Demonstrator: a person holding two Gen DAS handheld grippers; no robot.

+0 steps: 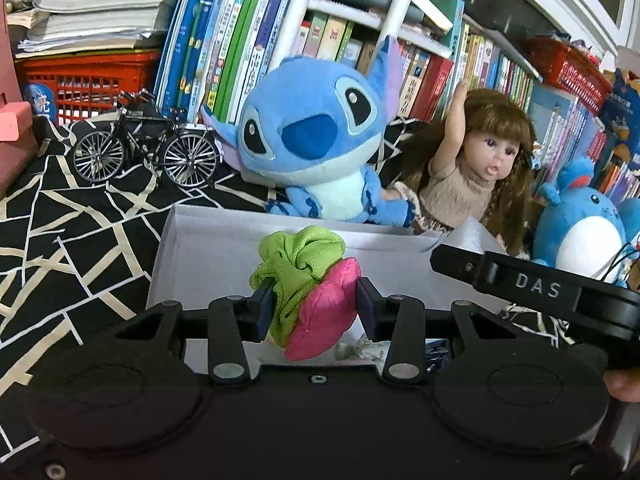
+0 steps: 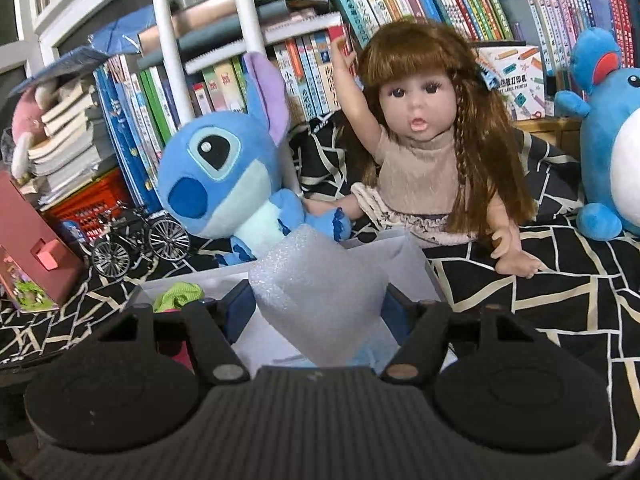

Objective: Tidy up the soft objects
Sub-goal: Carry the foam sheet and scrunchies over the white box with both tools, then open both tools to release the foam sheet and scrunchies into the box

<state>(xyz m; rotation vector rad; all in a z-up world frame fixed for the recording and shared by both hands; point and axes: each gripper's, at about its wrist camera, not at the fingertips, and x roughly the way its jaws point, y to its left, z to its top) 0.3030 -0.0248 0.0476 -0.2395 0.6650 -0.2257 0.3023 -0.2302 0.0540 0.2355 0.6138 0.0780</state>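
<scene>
box (image 1: 208, 248) open above, plush (image 1: 312, 136) behind

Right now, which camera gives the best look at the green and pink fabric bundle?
The left wrist view. There the green and pink fabric bundle sits centre frame, clamped in the left gripper above the white box. The right wrist view shows only a green scrap of it behind the right gripper's linkage.

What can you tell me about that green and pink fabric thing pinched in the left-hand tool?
The green and pink fabric bundle is soft and crumpled: ruffled lime-green woven cloth on top, with a padded, stitched hot-pink piece below. The left gripper has closed on it from both sides, holding it above the open white box. Nothing else touches it. From the right wrist view only a green edge shows.
</scene>
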